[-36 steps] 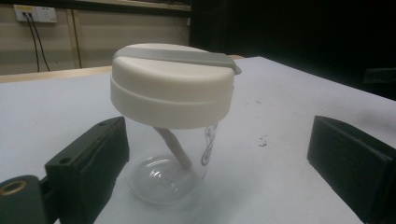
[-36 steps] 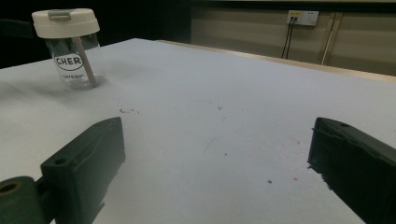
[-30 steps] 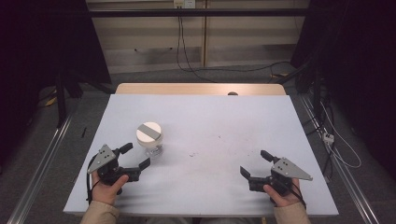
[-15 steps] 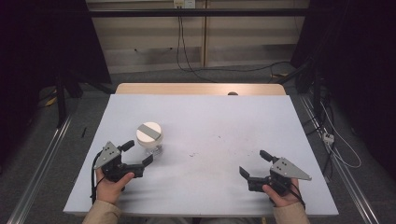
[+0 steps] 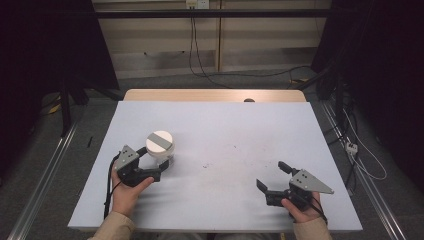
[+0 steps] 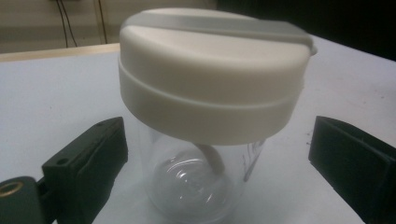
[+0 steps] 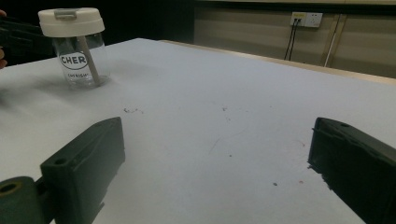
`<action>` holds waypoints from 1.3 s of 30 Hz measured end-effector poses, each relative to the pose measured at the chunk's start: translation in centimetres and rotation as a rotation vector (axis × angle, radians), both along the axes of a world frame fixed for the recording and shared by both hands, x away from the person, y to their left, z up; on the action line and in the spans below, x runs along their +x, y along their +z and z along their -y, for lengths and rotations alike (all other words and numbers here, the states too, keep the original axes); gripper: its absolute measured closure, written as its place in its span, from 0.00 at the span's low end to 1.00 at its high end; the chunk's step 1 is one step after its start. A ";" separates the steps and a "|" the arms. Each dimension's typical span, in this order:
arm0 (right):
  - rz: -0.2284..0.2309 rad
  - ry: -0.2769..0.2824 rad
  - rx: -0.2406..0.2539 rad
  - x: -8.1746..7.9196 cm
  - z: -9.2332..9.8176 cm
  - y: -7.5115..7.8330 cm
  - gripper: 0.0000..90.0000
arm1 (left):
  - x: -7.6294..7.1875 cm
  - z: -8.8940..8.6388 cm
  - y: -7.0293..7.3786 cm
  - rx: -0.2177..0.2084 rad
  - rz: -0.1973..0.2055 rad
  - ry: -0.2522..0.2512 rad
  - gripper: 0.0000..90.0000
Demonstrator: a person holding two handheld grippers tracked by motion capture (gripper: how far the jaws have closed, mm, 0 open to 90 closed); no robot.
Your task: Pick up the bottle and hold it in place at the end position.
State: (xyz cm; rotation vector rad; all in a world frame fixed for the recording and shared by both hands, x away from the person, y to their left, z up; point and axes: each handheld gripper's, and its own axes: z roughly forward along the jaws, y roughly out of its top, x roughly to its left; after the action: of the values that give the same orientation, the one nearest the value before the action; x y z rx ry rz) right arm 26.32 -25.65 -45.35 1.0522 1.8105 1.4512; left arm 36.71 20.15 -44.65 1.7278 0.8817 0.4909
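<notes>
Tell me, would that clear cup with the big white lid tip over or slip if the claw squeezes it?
The cup looks empty apart from a straw, so it is probably light. Its white lid is wider than the clear body, which may make it top-heavy and apt to tip if pushed high up. The smooth wall could slip between the left claw, whose jaws stand open on either side of it.

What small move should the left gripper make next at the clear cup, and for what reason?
Probably close the left gripper on the clear cup. Its jaws stand open on either side of the glass body, below the white lid, with a gap on each side, so nothing holds the cup yet.
</notes>
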 end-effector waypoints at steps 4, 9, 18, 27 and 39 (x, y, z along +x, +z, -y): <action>-0.001 -0.001 -0.001 0.0 0.0 0.0 0.04 | 0.4 0.2 -0.1 0.019 -0.007 0.009 0.05; 0.000 0.003 -0.003 0.0 -0.1 0.0 0.04 | 1.0 0.7 -0.3 0.028 -0.017 0.027 0.05; -0.001 0.006 0.000 0.0 -0.1 0.0 0.04 | 1.5 1.4 -0.5 0.047 -0.007 0.050 0.07; 0.000 0.007 0.003 0.0 -0.1 0.0 0.04 | 2.1 2.3 -0.6 0.069 0.002 0.068 0.09; 0.001 0.007 0.006 0.0 0.0 0.1 0.04 | 2.5 2.8 -0.6 0.061 0.009 0.077 0.15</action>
State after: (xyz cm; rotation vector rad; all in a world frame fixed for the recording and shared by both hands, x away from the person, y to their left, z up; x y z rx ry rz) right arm 26.34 -25.64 -45.28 1.0494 1.8118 1.4615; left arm 39.19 17.30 -45.25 1.7499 0.9382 0.5817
